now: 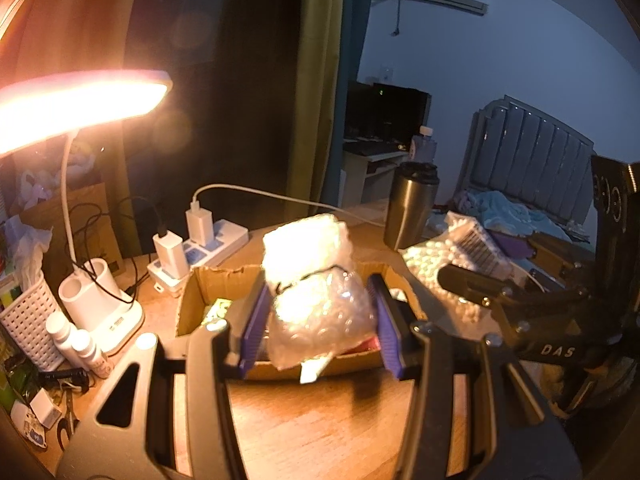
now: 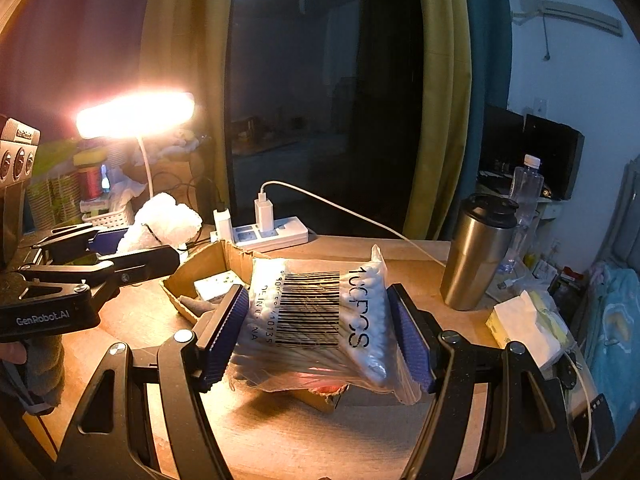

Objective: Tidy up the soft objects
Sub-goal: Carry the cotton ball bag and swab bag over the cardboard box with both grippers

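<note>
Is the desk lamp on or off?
On. The desk lamp glows bright orange-white and lights the bubble wrap held in the left gripper.

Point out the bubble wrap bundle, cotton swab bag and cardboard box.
bubble wrap bundle (image 1: 320, 312): left wrist view, lower clear lobe between the pads.
cotton swab bag (image 2: 316, 312): right wrist view, on the barcode label.
cardboard box (image 1: 188, 308): left wrist view, left wall.

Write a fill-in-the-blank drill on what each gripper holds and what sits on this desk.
1. The left gripper is shut on a wad of clear ____ wrap.
2. The right gripper is shut on a clear plastic bag of white cotton ____.
3. Both hover over an open brown ____ box.
4. A steel tumbler with a black lid stands on the ____ desk.

Missing words: bubble; swabs; cardboard; wooden
</note>
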### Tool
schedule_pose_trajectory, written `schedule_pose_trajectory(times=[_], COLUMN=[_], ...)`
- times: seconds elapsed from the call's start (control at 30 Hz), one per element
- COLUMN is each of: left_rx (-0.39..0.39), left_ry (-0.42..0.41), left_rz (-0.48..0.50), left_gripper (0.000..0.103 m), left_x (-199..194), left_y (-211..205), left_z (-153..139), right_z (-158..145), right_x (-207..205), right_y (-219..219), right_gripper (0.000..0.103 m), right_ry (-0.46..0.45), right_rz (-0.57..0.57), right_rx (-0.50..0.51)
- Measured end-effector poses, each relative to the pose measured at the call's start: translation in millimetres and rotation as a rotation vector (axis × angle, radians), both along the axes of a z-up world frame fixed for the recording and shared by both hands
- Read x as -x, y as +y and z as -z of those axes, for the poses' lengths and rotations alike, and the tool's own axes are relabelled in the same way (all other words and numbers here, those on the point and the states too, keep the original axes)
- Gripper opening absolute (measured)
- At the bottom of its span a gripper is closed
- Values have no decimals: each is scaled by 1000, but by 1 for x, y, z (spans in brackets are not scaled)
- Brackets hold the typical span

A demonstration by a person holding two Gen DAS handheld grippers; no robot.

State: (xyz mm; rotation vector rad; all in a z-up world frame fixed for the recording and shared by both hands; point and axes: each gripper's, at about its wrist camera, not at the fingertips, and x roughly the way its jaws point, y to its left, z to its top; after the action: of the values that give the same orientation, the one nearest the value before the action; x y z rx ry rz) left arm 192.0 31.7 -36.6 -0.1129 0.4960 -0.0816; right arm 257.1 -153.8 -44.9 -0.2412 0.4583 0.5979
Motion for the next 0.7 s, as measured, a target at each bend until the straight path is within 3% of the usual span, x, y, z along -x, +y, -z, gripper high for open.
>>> schedule_pose_trajectory(times=[0.7], left_rx=[18], left_ry=[-24], left_rz=[-40], left_gripper=[49], left_x=[-35], left_y=[19], left_z=[20], right_z=[21], right_x=[-42], right_y=[12], right_gripper=[74], right_ry=[22], right_rz=[22], right_rx=[-32])
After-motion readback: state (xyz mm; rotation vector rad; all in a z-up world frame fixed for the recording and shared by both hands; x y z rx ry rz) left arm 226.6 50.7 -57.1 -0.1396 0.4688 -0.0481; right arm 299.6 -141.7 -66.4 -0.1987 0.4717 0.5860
